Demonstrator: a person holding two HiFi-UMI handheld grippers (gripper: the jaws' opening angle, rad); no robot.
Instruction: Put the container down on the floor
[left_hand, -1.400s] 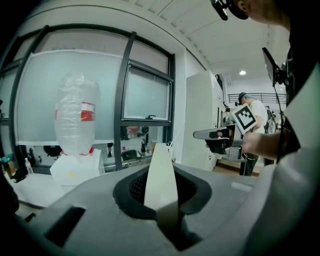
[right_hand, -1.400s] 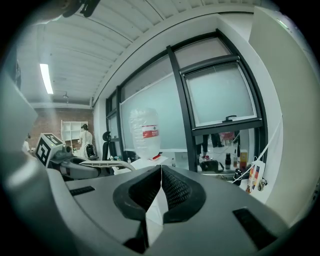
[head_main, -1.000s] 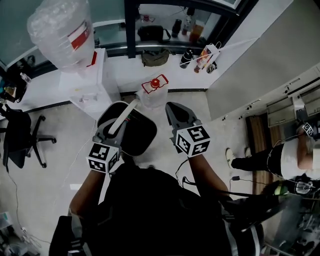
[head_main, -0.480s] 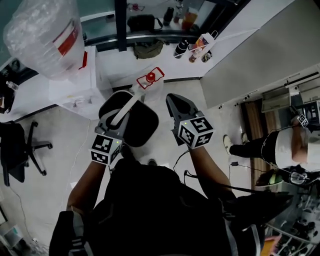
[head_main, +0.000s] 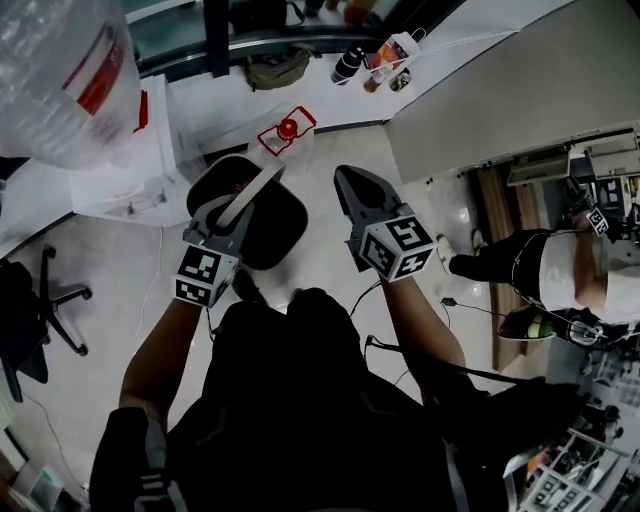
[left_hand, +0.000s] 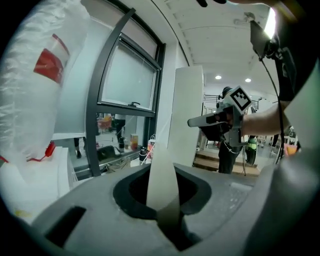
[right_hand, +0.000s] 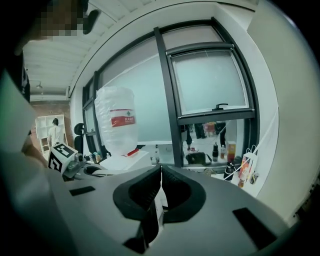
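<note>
The left claw (head_main: 264, 183) is clenched on a white strap (head_main: 250, 198) that runs toward 12 o'clock to the red-capped container (head_main: 287, 130), past a black chair (head_main: 285, 235). I cannot tell whether the container touches the floor (head_main: 330, 250). The right claw (head_main: 347, 178), at 3 o'clock, is clenched with its jaws pressed together.

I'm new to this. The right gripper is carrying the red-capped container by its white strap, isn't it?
Not quite. It is the left gripper that is carrying the red-capped container by its white strap. The head view shows the strap running from that gripper's jaws to the container. The right gripper is beside it with its jaws together, off the strap.
</note>
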